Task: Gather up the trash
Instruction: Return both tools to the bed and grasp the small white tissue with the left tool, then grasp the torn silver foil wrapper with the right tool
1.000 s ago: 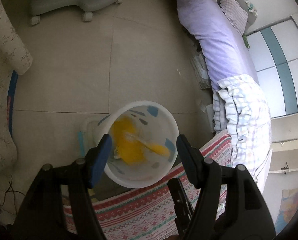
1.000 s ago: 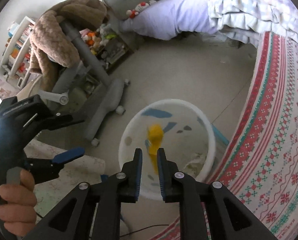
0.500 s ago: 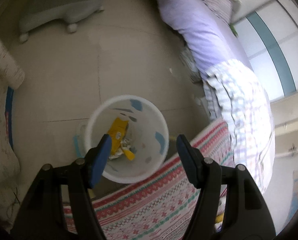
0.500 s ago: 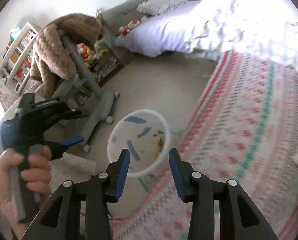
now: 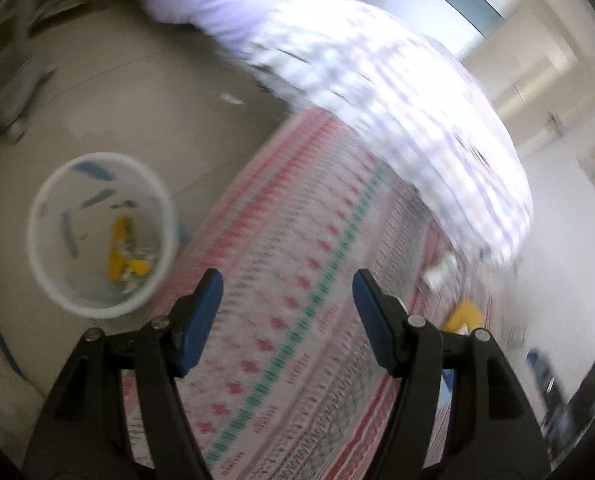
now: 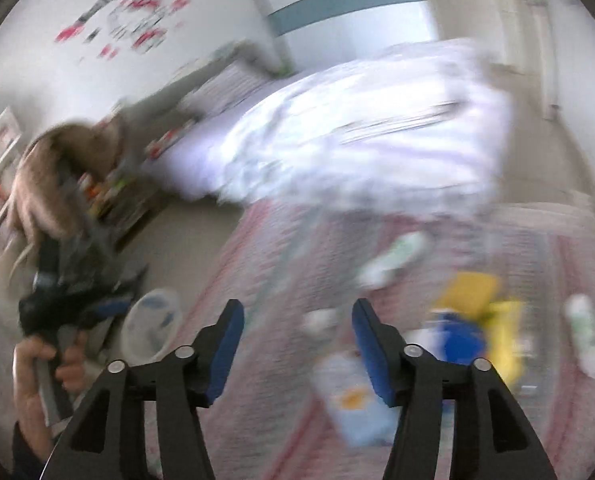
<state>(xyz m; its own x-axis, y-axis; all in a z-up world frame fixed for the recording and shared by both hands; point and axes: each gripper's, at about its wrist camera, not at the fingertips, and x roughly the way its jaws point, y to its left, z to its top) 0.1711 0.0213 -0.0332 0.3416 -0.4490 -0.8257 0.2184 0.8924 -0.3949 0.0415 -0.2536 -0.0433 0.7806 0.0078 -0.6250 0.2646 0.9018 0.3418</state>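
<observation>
The white bin (image 5: 97, 158) stands on the floor beside the bed, with a yellow wrapper (image 5: 123, 256) and crumpled bits inside. My left gripper (image 5: 287, 284) hangs open over the patterned bed cover (image 5: 297, 240), to the right of the bin, with nothing in it. My right gripper (image 6: 295, 312) is over the same cover; its jaws are opening and nothing is between them. Blurred trash lies ahead of it: a white-green packet (image 6: 397, 258), a yellow packet (image 6: 473, 292), a blue item (image 6: 461, 340) and a pale blue pack (image 6: 353, 396).
A bunched white-lilac quilt (image 6: 357, 148) covers the far part of the bed. A hand (image 6: 37, 384) holds the left gripper (image 6: 105, 300) near the bin (image 6: 149, 320). A chair draped in brown plush (image 6: 57, 168) and shelves stand at the left. Bare floor (image 5: 117, 92) lies beyond the bin.
Both views have swung from above the bin to the bed. The right gripper's jaws have gone from nearly shut to wide apart. The yellow wrapper now lies at the bin's bottom.
</observation>
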